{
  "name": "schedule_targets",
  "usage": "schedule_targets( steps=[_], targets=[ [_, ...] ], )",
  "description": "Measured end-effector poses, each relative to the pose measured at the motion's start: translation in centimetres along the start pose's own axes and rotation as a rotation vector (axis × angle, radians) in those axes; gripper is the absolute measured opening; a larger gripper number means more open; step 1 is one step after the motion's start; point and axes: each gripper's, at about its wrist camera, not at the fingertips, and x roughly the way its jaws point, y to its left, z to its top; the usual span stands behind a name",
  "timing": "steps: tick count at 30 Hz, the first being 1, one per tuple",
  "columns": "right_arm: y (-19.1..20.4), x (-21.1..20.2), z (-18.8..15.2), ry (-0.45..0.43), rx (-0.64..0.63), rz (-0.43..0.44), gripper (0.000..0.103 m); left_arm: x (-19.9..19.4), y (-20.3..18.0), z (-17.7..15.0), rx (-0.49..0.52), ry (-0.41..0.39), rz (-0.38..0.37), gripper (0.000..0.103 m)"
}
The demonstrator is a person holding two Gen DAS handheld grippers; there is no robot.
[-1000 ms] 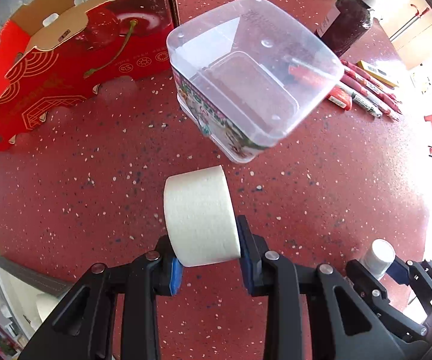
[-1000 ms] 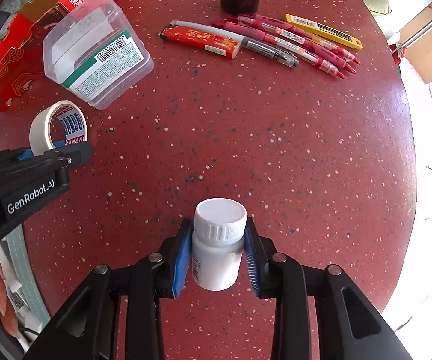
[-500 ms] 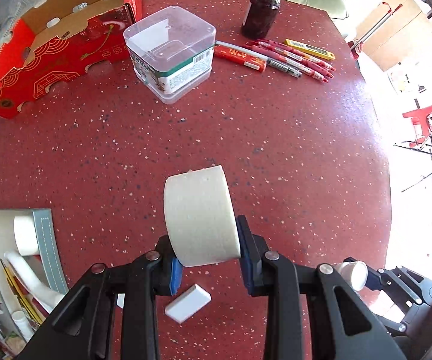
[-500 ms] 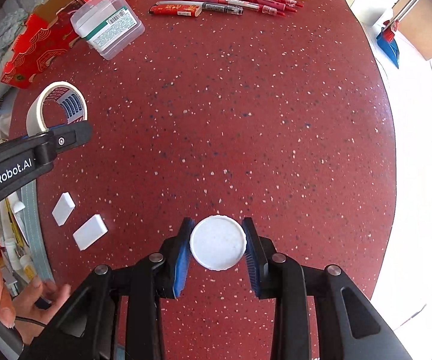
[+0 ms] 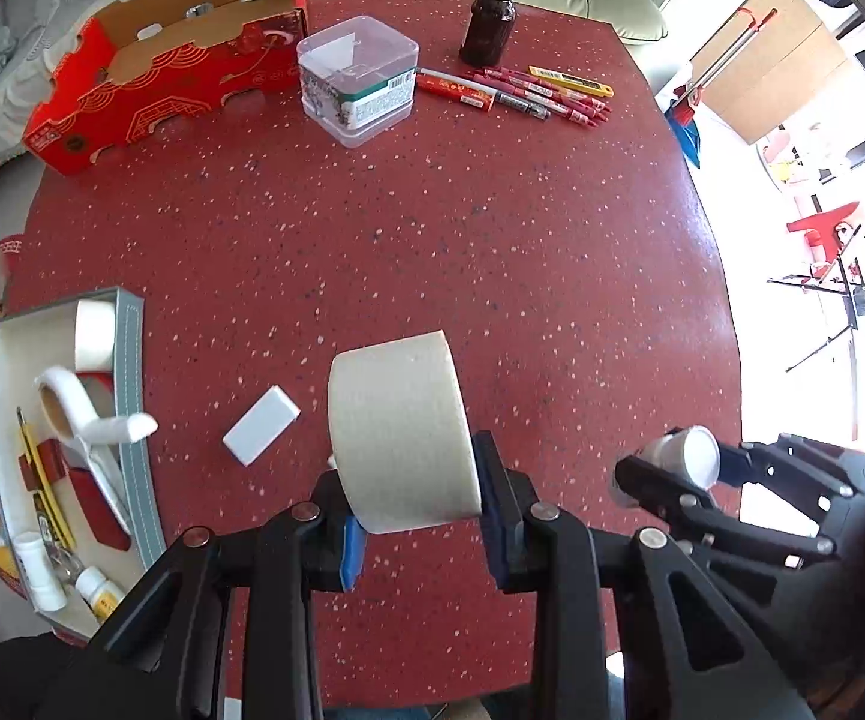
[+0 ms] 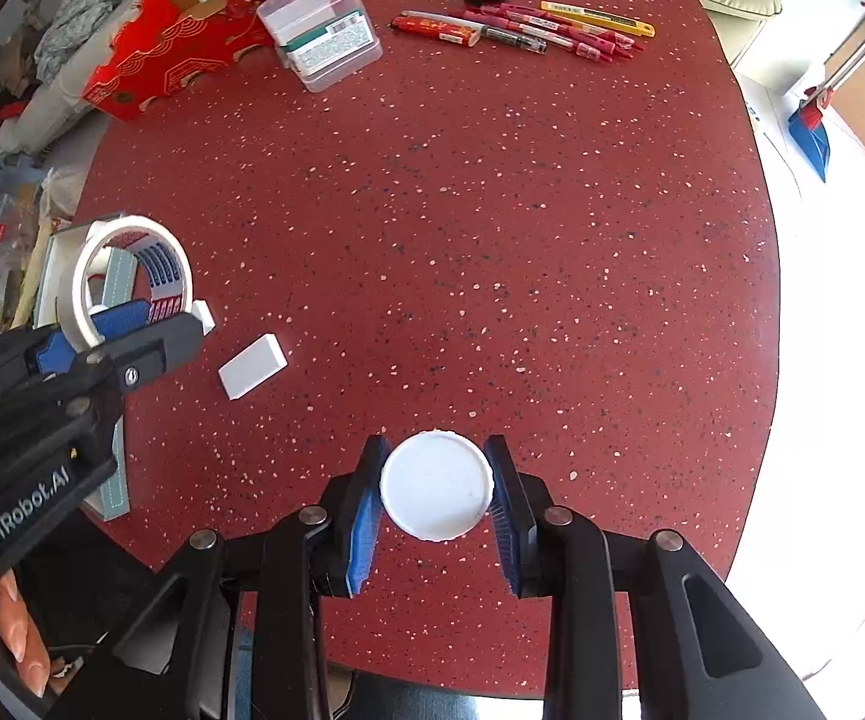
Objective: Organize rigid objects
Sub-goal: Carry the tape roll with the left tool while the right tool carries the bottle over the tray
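Note:
My left gripper (image 5: 414,510) is shut on a roll of white tape (image 5: 399,429), held above the near part of the red table (image 5: 492,240). The roll also shows in the right wrist view (image 6: 126,276). My right gripper (image 6: 435,507) is shut on a white pill bottle (image 6: 435,485), seen cap-on; it shows at the right in the left wrist view (image 5: 681,456). A white eraser (image 5: 260,425) lies on the table left of the tape, and in the right wrist view (image 6: 252,365).
A grey-rimmed tray (image 5: 132,420) with tape rolls and small items stands at the near left edge. At the far side are a red carton (image 5: 150,84), a clear plastic box (image 5: 357,81), a dark bottle (image 5: 488,21) and a row of pens (image 5: 516,93).
Both grippers have pulled back and up from the far side toward the near edge, carrying the tape and the bottle. The tray and eraser have come into view.

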Motion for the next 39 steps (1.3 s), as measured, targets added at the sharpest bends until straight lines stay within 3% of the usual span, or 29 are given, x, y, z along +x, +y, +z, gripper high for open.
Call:
schedule_targets(
  steps=[7,15,21,30,39],
  targets=[
    [4.8,1.0,-1.8,0.038,-0.112,0.022,0.034,-2.4,6.7,-6.3,-0.129,0.013,0.032,0.034],
    [12.7,1.3,-2.5,0.014,-0.273,0.024,0.034,-3.6,14.2,-10.5,-0.274,-0.006,0.078,0.034],
    [19.7,1.8,-3.1,-0.001,-0.353,0.025,0.034,-3.8,18.6,-12.1,-0.273,-0.017,0.094,0.034],
    [30.9,2.4,-3.9,-0.039,-0.576,0.010,0.034,-4.6,25.0,-15.1,-0.297,-0.033,0.119,0.034],
    [35.8,3.0,-3.7,-0.050,-0.670,-0.018,0.034,-4.2,27.3,-16.5,-0.338,-0.043,0.111,0.034]
  ],
)
